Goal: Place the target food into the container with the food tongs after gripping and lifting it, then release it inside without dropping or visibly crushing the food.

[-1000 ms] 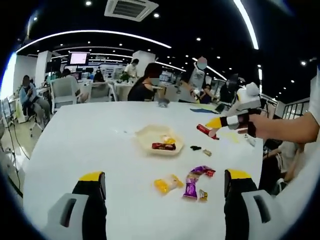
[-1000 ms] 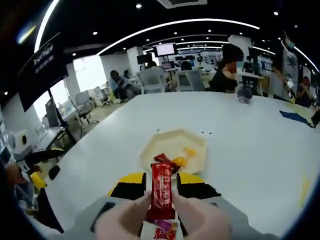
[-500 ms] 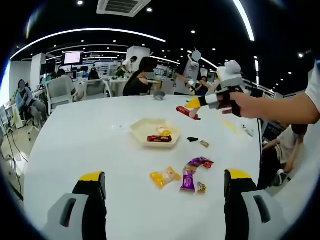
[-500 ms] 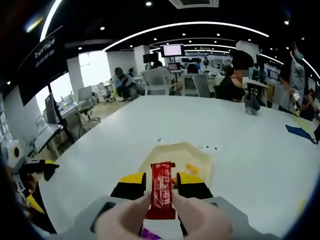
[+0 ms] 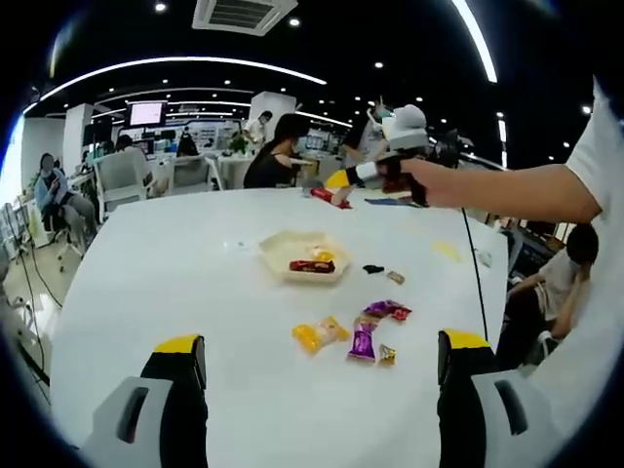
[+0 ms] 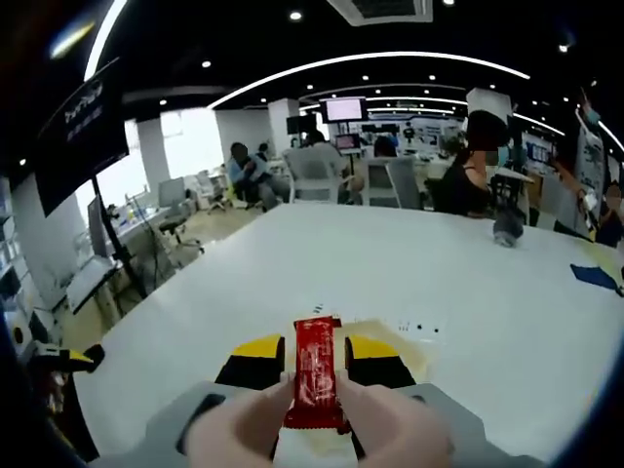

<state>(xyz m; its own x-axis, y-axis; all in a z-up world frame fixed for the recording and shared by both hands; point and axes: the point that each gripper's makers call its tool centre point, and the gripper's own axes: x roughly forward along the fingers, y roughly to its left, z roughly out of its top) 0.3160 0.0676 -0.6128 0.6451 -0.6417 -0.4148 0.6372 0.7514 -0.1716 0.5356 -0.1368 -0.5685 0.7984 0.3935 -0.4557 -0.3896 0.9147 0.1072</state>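
Note:
My right gripper (image 6: 314,343) is shut on a red snack packet (image 6: 314,390) that stands upright between its yellow-tipped jaws. From the left gripper view, that right gripper (image 5: 338,181) hangs in the air above the far part of the white table, held by a hand, with the red packet (image 5: 322,195) at its tip. The cream hexagonal tray (image 5: 274,248) lies below and nearer, holding another red packet (image 5: 312,265) and a yellow piece (image 5: 324,255). My left gripper (image 5: 322,341) is open, jaws wide apart, low over the table's near side.
A yellow packet (image 5: 322,334), purple packets (image 5: 363,341) and small dark sweets (image 5: 372,268) lie loose on the white table (image 5: 146,283) between the tray and my left gripper. People sit at desks and chairs beyond the far edge.
The right gripper, still holding the red packet, has risen and travelled from the tray's right side to above the table's far part. The tray has slid under the jaws in the right gripper view.

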